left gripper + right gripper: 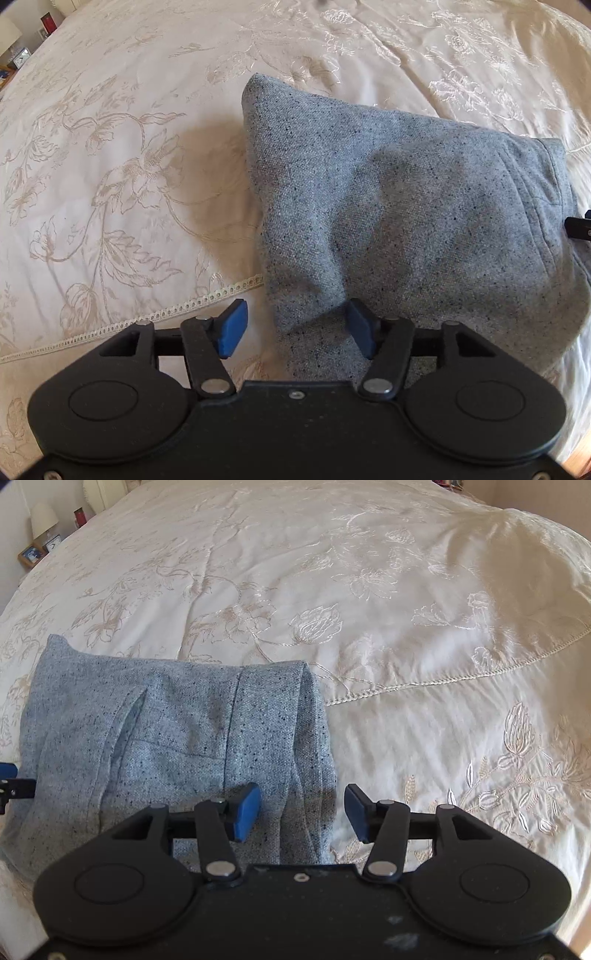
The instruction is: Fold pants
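Observation:
Grey speckled pants (406, 206) lie folded into a compact bundle on a cream embroidered bedspread (110, 147). My left gripper (295, 328) is open, its blue pads wide apart astride the bundle's near left corner, which rises between them. In the right wrist view the pants (166, 731) show a pocket slit and seams. My right gripper (303, 812) is open over the bundle's near right edge, the left pad over cloth, the right pad over the bedspread (406, 627). Each gripper's tip shows at the edge of the other's view.
The bed stretches far beyond the pants. A bedside table (33, 554) with a lamp, a clock and a picture frame stands at the far left. A lace seam (147, 317) crosses the bedspread near the left gripper.

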A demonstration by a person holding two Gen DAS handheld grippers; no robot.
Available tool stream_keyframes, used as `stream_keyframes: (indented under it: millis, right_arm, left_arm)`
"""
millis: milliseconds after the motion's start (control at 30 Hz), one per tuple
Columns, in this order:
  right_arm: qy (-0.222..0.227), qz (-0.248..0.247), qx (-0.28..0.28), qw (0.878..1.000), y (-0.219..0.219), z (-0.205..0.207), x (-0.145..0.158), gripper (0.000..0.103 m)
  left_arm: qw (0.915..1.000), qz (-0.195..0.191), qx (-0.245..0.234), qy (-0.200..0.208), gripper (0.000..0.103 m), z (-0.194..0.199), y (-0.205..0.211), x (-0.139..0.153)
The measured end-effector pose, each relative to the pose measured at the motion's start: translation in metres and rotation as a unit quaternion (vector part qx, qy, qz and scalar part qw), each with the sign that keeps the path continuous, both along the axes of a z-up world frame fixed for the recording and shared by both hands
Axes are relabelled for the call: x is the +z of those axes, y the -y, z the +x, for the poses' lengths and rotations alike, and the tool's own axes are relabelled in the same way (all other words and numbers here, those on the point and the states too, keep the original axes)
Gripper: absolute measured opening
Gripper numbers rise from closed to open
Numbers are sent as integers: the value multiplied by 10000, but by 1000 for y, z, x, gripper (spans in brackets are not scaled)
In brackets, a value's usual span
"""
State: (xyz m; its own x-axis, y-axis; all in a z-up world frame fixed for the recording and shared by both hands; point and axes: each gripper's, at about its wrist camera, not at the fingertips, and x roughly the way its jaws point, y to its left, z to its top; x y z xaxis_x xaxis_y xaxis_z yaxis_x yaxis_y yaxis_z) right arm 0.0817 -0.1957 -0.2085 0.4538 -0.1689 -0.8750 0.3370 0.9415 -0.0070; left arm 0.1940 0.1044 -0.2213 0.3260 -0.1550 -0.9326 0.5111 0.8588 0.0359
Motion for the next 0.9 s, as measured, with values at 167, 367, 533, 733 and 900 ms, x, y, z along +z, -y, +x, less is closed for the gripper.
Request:
stream_keyframes:
  millis: [167, 367, 533, 733, 900]
  right_arm:
    - [11, 377, 13, 9993, 20, 2, -7, 66]
    - [-62, 1094, 59, 9940, 48, 8, -16, 70]
    - [-185, 1973, -187, 9800, 72, 17, -23, 72]
    - [37, 2463, -168, 9690, 74, 19, -23, 47]
    - [258, 2569, -418, 9652, 70, 11, -15, 28]
  left_arm:
    - [9999, -83, 55, -65, 68, 9, 2, -3]
    - [9998, -137, 173, -8, 77, 17, 6, -7]
    - [9993, -184, 321, 2, 78, 23, 10, -8]
    - [9988, -164, 457, -84, 75, 25, 14, -9]
    - [9948, -534, 758, -423, 29, 29, 13, 1]
